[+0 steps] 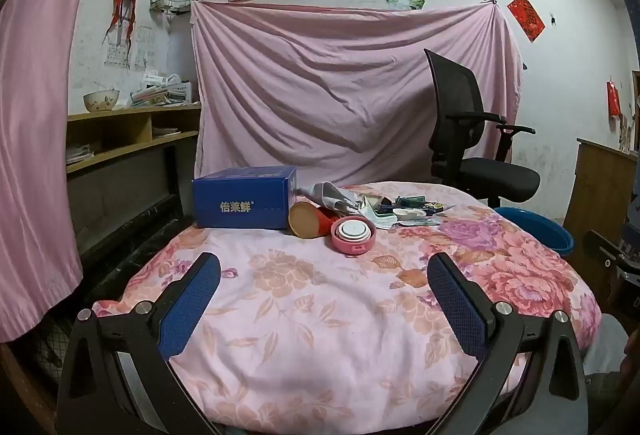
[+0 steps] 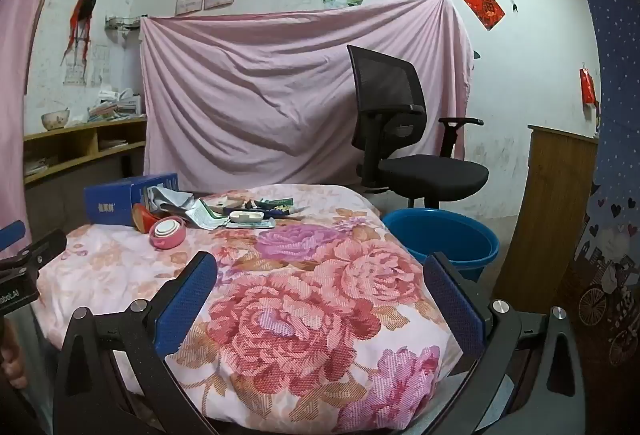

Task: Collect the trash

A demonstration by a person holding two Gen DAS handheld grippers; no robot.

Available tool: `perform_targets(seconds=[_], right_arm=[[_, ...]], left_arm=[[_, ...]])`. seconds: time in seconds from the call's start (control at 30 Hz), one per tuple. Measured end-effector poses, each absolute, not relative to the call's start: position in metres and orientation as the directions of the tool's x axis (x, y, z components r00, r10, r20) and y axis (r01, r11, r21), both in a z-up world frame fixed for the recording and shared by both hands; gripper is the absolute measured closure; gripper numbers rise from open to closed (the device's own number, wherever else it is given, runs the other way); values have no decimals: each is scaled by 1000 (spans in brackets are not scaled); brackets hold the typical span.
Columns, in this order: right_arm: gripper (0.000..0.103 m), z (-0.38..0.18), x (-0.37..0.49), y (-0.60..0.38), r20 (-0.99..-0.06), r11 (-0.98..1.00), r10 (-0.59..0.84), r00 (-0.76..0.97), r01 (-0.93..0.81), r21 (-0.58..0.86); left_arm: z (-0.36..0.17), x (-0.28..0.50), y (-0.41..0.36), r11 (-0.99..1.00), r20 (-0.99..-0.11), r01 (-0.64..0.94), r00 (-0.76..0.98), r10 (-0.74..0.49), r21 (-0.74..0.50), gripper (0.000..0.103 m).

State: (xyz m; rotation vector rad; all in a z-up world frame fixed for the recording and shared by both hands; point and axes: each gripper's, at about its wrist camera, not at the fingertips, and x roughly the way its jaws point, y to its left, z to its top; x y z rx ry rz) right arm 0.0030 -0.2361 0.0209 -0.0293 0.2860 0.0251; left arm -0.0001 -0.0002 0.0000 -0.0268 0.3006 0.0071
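A: Nearest first, what are the tools doing?

B: The left gripper (image 1: 324,275) hangs over the near edge of the floral quilt (image 1: 320,335) with its jaws spread wide and nothing between them. The right gripper (image 2: 320,275) is the same, wide and empty, over the quilt's near right part.

A: And the trash?

B: All along the far edge of the quilt. Nearest is a pink round lid (image 1: 353,235) lying flat, open side up. Just behind it a red tube (image 1: 310,221) lies on its side, its long axis running from near left to far right, its tan end facing the near left. Touching its left is a blue box (image 1: 244,197), long side along the far left edge, printed face toward us.

A: Further right?

B: A heap of wrappers and papers (image 1: 400,211), too jumbled to sort.

A: Beyond the quilt?

B: A blue basin (image 2: 444,235) on the floor off the far right corner, then a black office chair (image 2: 400,139)
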Motion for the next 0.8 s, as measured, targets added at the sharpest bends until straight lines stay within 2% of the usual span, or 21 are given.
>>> perform_targets(seconds=[0.8], right_arm=[[0, 21, 2, -237, -285, 999, 22, 958, -29, -18]], left_arm=[[0, 0, 0, 1000, -295, -9, 955, 1, -24, 2]])
